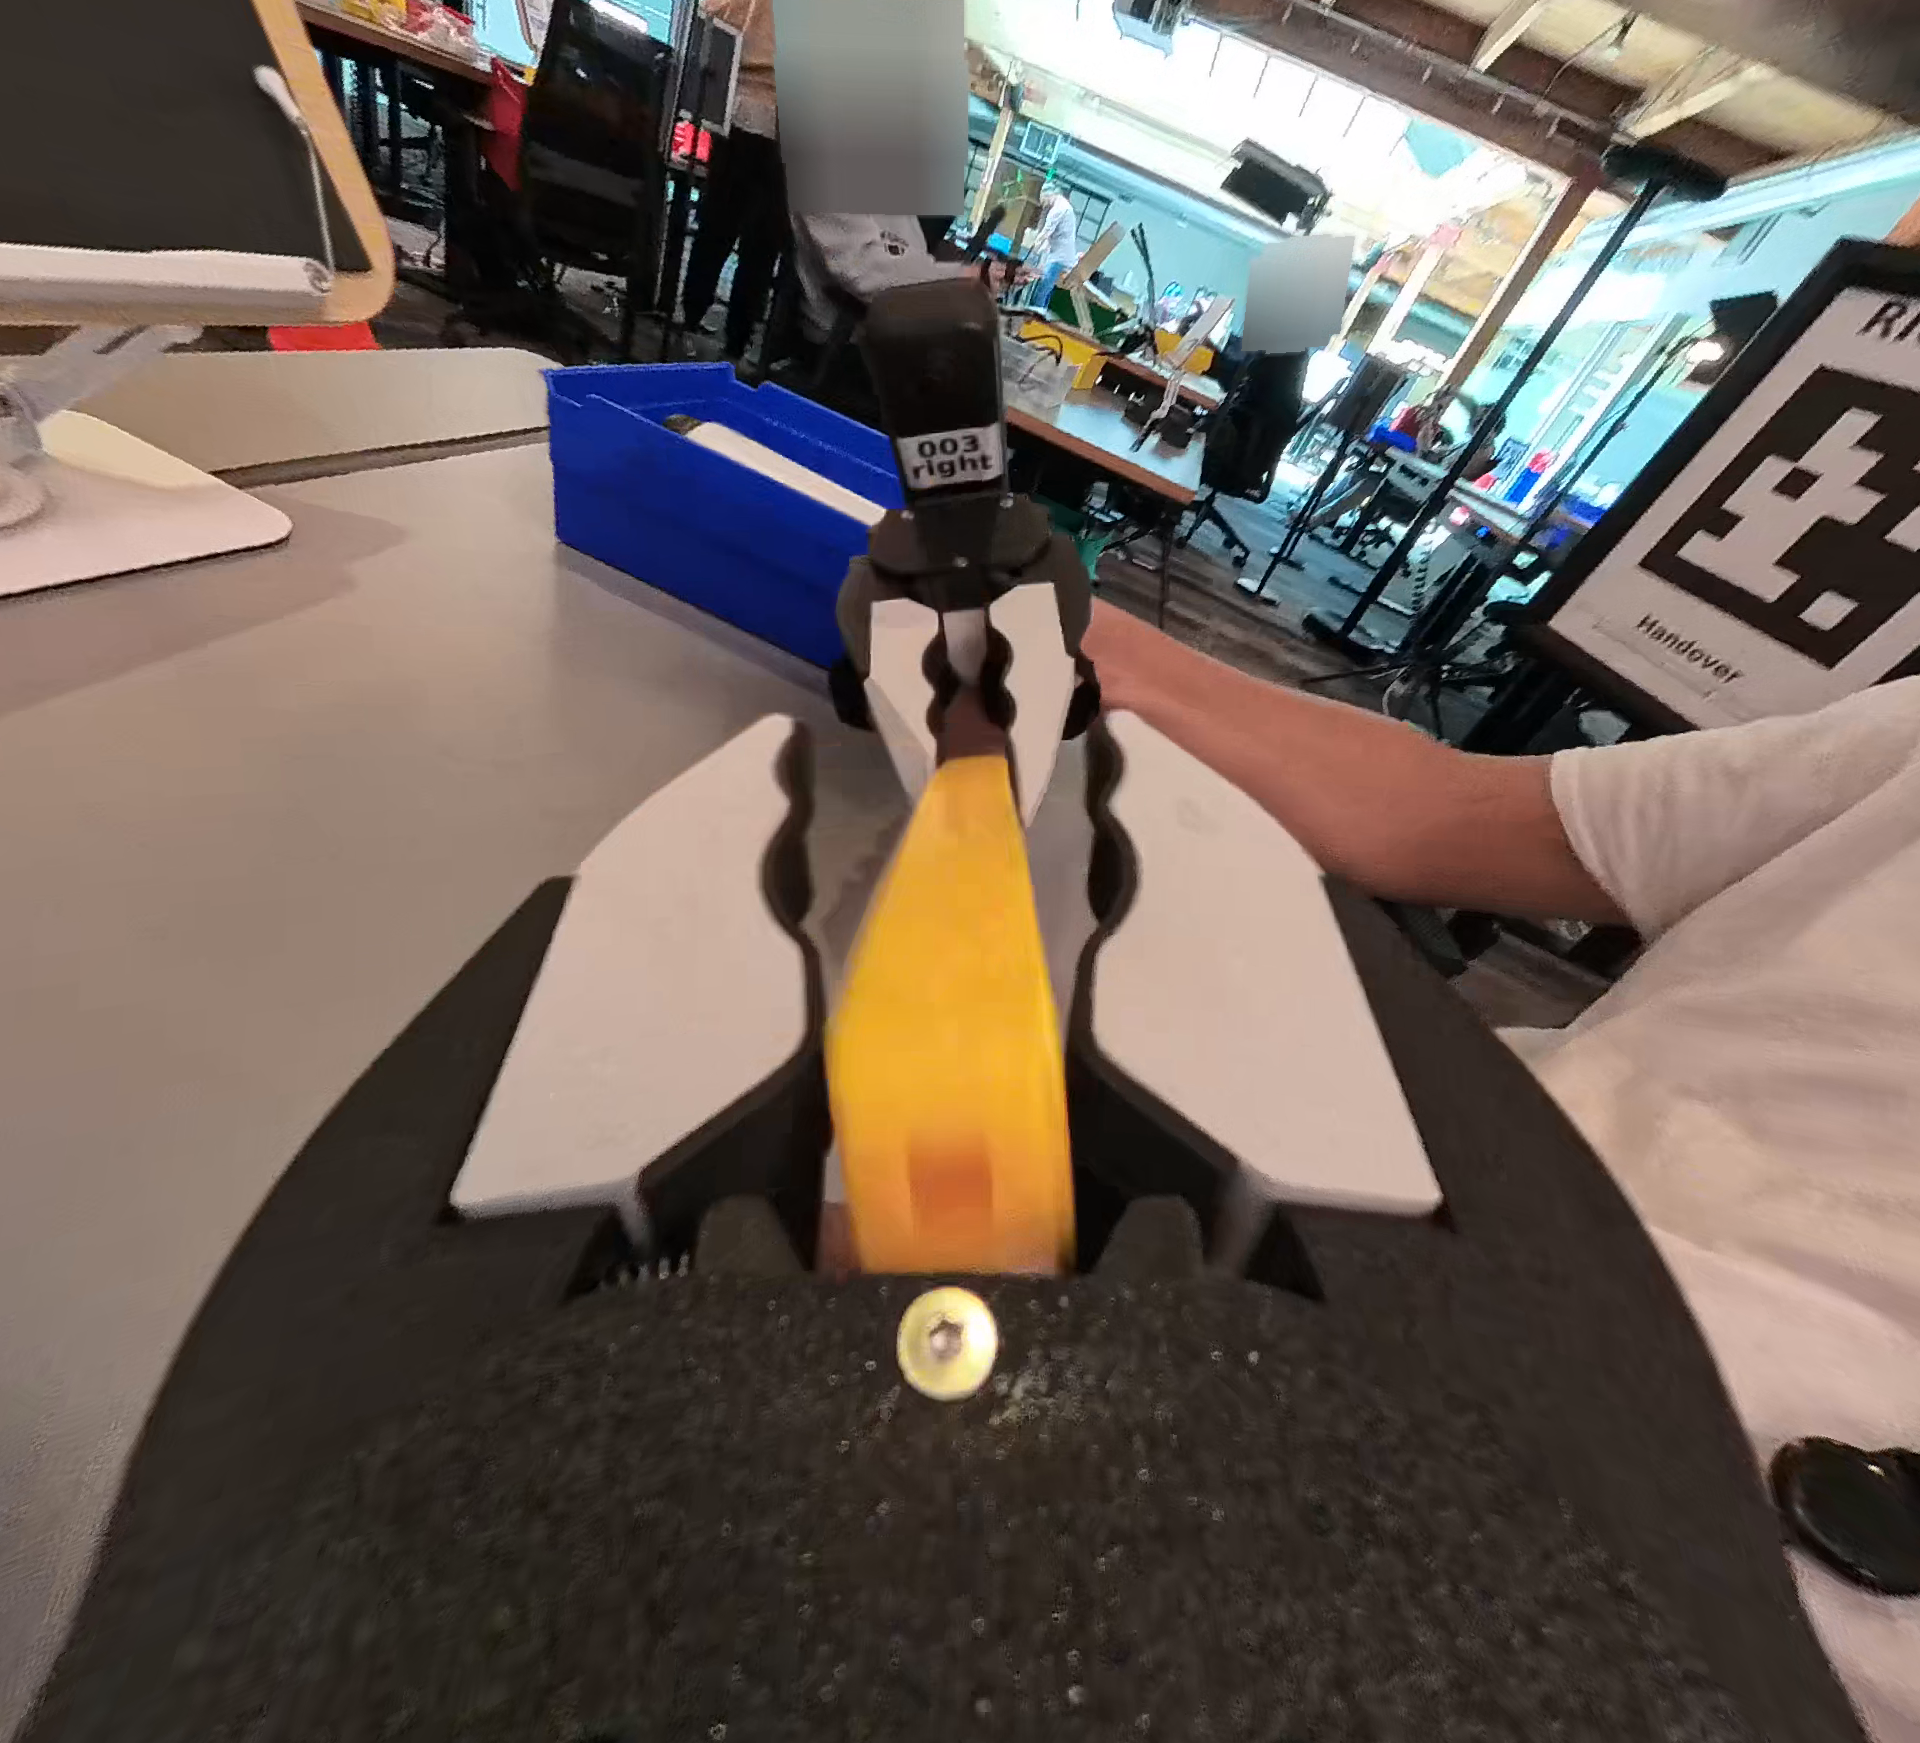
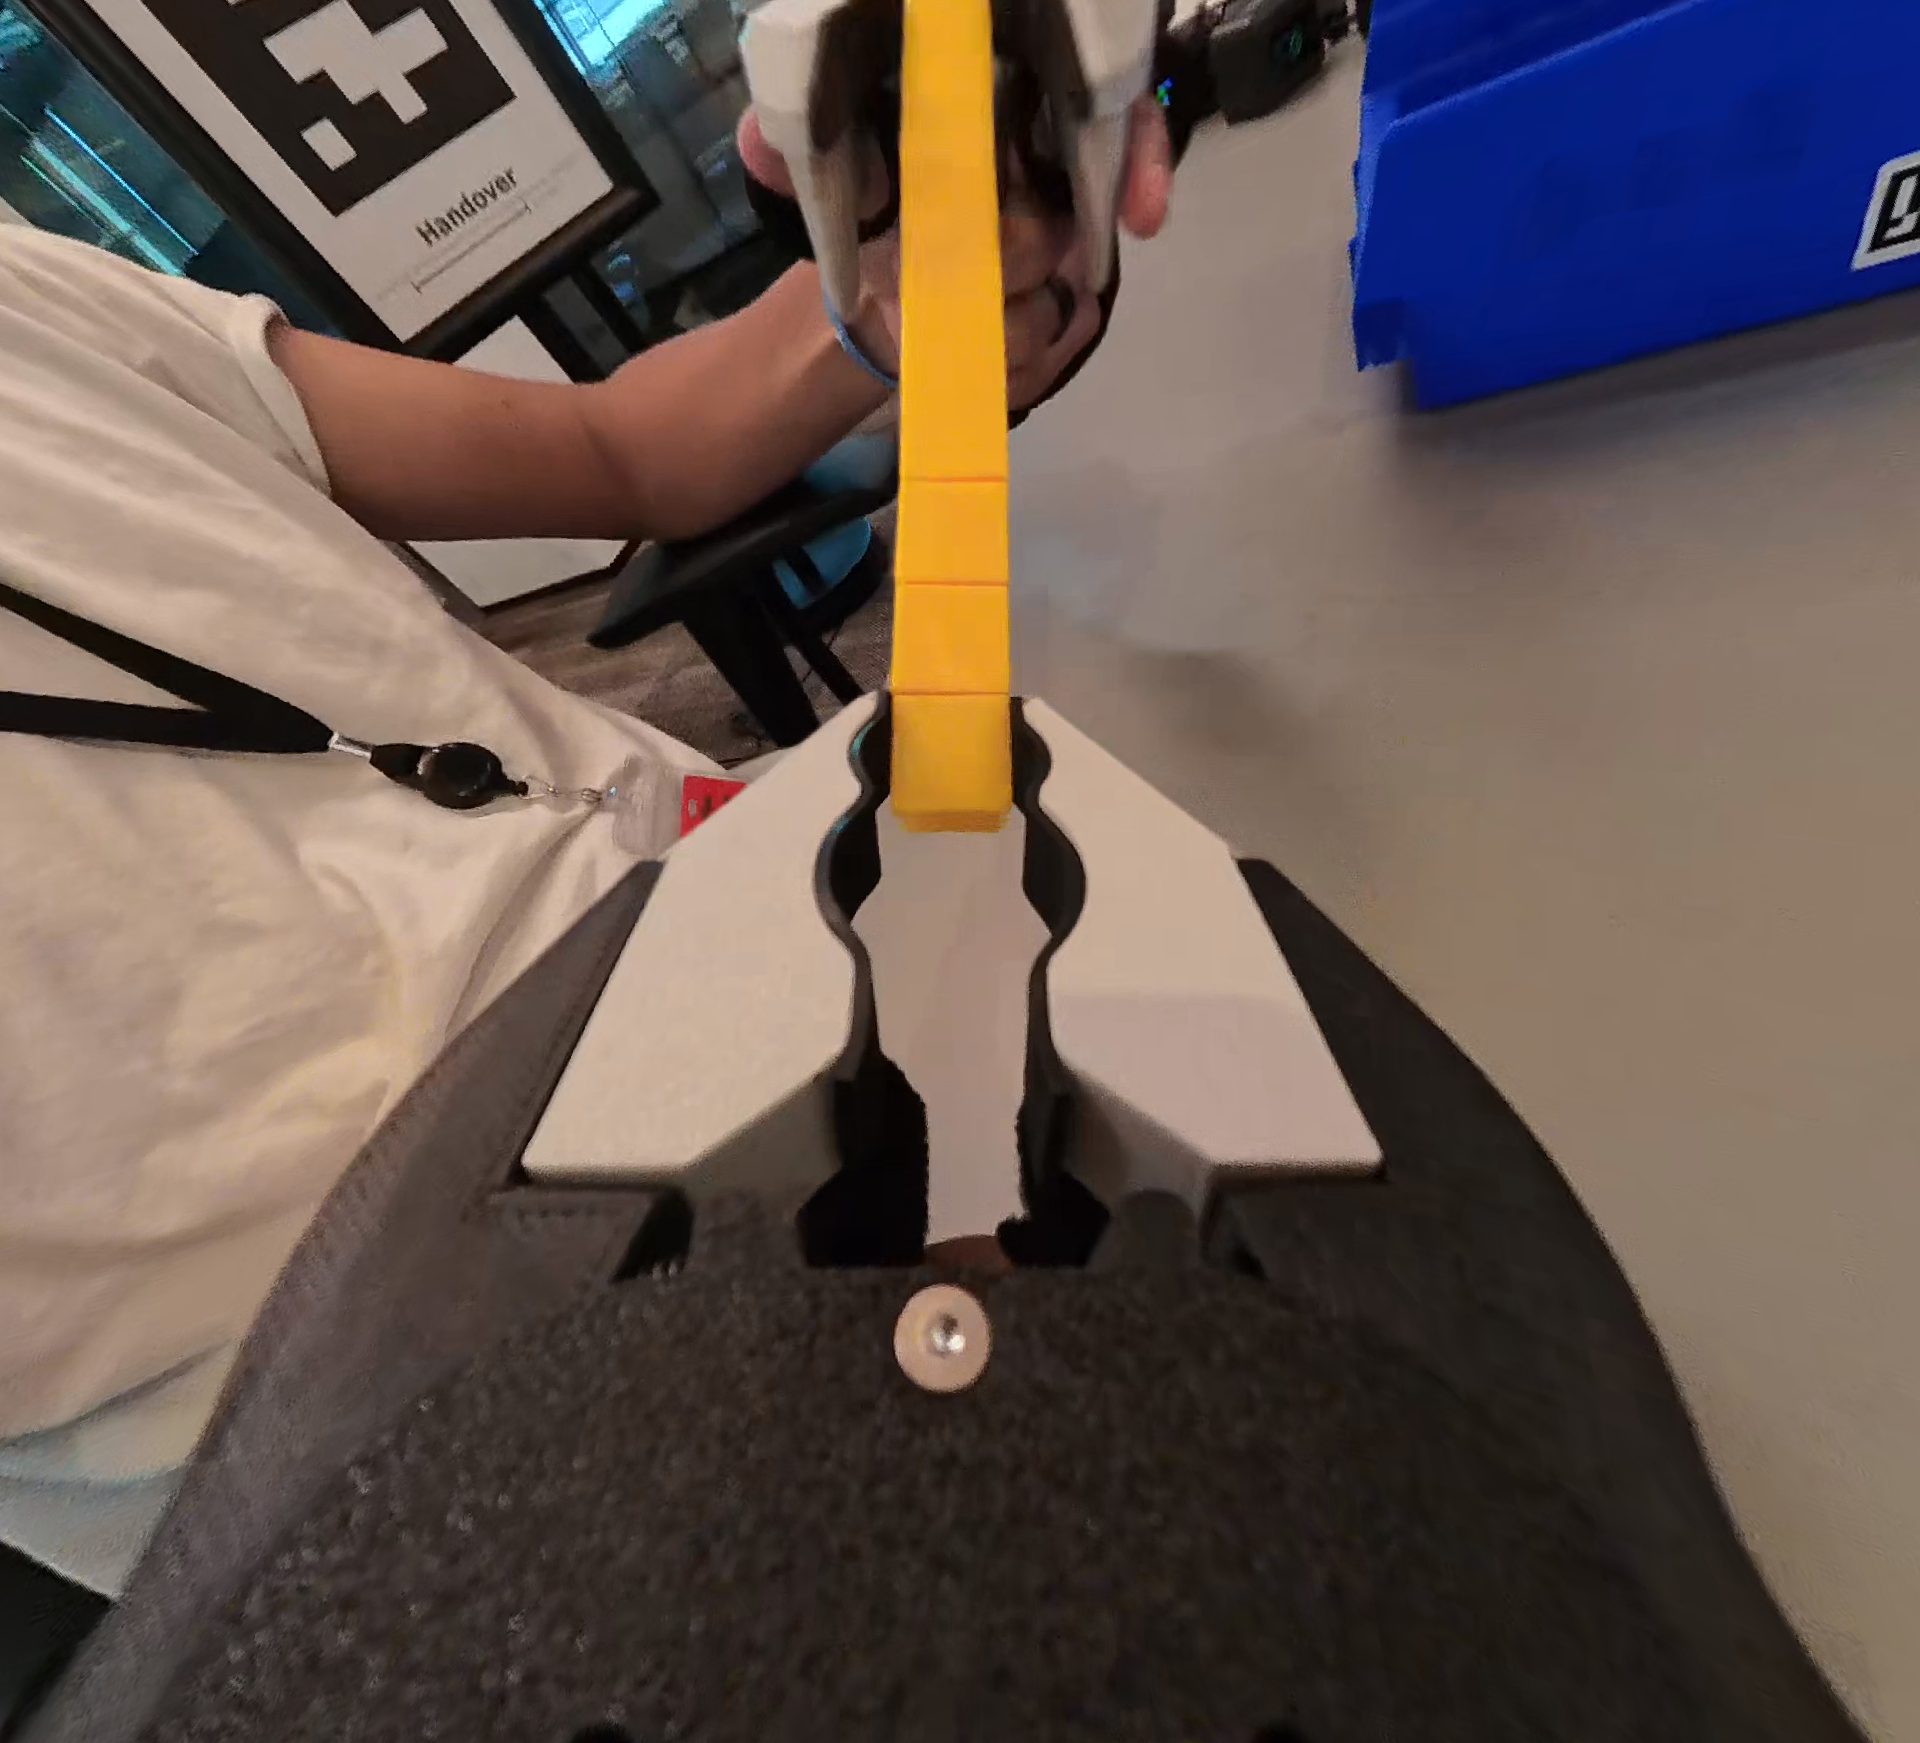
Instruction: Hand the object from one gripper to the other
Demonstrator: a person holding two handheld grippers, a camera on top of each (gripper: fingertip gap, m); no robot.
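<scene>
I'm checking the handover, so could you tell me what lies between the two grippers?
In both views, only the long yellow plastic bar spans from the right gripper to the left gripper.

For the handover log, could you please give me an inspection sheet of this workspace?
Surface: grey table.
Job's things: yellow bar, off the table, spanning both tongs.
Clutter: blue bin; monitor on its stand.
Grippers: right tongs shut on the bar's end; left tongs open around the other end.
Cables: thin white lead on the monitor's back.
Surroundings: marker board; desk and a person behind.
</scene>
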